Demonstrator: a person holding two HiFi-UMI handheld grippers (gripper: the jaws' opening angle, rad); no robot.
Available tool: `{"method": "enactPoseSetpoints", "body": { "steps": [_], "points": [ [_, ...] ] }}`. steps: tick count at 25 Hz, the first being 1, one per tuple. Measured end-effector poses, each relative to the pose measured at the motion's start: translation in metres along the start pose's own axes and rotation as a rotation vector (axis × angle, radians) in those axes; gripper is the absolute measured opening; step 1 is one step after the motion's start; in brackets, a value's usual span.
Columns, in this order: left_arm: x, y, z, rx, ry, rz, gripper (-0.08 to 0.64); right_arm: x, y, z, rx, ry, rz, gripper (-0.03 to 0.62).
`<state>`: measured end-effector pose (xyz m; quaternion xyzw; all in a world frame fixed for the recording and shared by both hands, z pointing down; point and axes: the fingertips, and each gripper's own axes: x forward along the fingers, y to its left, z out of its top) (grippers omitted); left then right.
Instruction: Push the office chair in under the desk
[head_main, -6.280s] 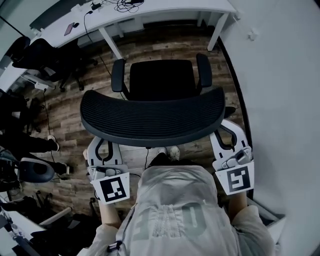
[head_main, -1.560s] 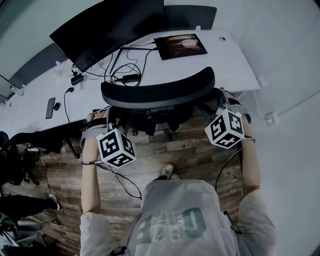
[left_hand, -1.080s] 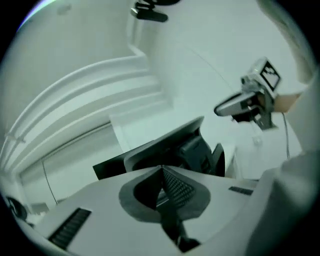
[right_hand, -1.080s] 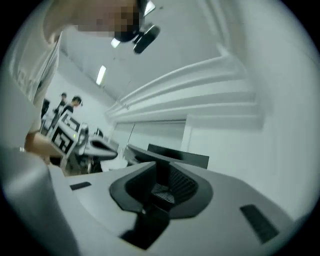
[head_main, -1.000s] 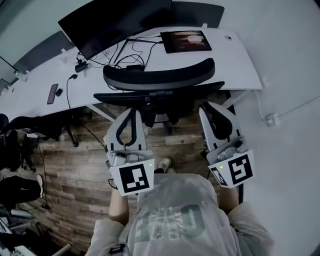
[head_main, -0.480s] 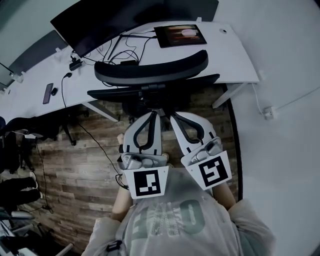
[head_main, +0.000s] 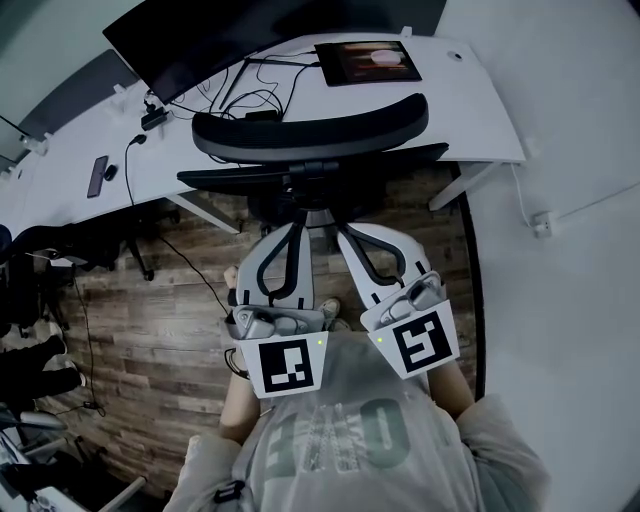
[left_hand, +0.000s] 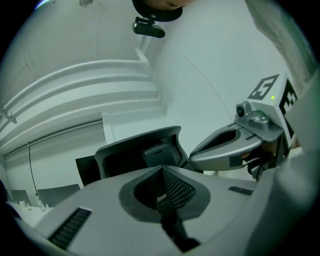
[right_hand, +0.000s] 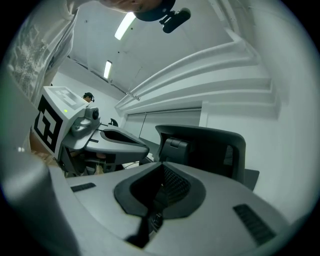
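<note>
Your left gripper (head_main: 297, 232) and right gripper (head_main: 347, 236) are both clamped shut and empty, side by side. Just ahead stands the black mesh office chair (head_main: 310, 133), at the white desk (head_main: 472, 100).

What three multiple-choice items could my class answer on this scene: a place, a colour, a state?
1. Where is the chair? A. Pushed in at the desk. B. Mid-floor. C. Lying on its side.
2. What colour is the desk top? A. Black. B. White. C. Red.
3. How are the jaws of the left gripper and right gripper? A. Wide apart. B. Clamped on an armrest. C. Shut, holding nothing.
Answers: 1 A, its seat sits under the desk edge; 2 B, it shows white in the head view; 3 C, each gripper view shows jaws together, nothing between.
</note>
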<state>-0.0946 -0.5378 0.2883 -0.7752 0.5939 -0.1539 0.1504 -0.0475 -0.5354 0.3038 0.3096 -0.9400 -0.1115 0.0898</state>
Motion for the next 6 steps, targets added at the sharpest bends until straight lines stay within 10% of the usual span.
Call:
{"method": "enactPoseSetpoints", "body": {
  "steps": [6],
  "points": [
    [-0.0058,0.0006,-0.0046,-0.004,0.017,0.004,0.015,-0.0005,0.0079,-0.0055,-0.032,0.041,0.028,0.020]
  ]
}}
